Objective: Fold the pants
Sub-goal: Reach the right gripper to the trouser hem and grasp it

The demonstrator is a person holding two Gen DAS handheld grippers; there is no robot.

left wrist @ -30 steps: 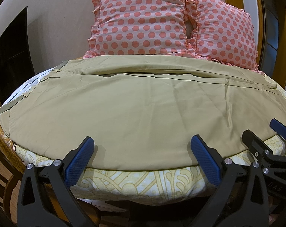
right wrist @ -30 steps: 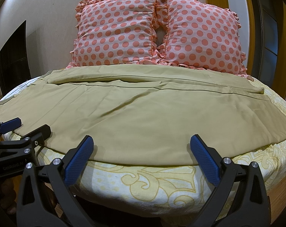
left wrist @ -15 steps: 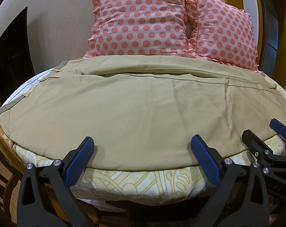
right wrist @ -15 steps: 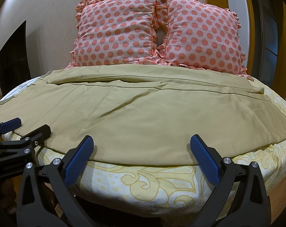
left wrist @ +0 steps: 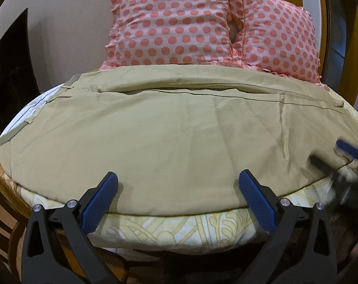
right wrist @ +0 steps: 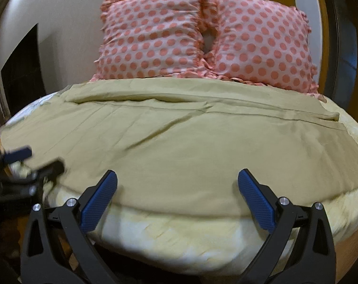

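— Where do the pants [left wrist: 169,132] lie?
— Spread flat ahead of the left gripper [left wrist: 176,189], whose wide-apart fingers reach their near edge.
— And their look?
— Khaki, lightly creased, waistband toward its left, one leg lying beyond the other.

Khaki pants [right wrist: 179,146] spread flat across a bed, seen between wide-apart gripper fingers

The right gripper [right wrist: 177,197] hangs at the near edge of the pants with its blue-padded fingers [right wrist: 98,203] spread wide and nothing between them. The pants lie sideways over a pale yellow patterned sheet [right wrist: 179,234], with a few shallow creases. The left gripper [right wrist: 31,163] shows blurred at the left edge, low beside the cloth; its grip cannot be told. Two pink dotted pillows [right wrist: 155,37] stand against the wall behind
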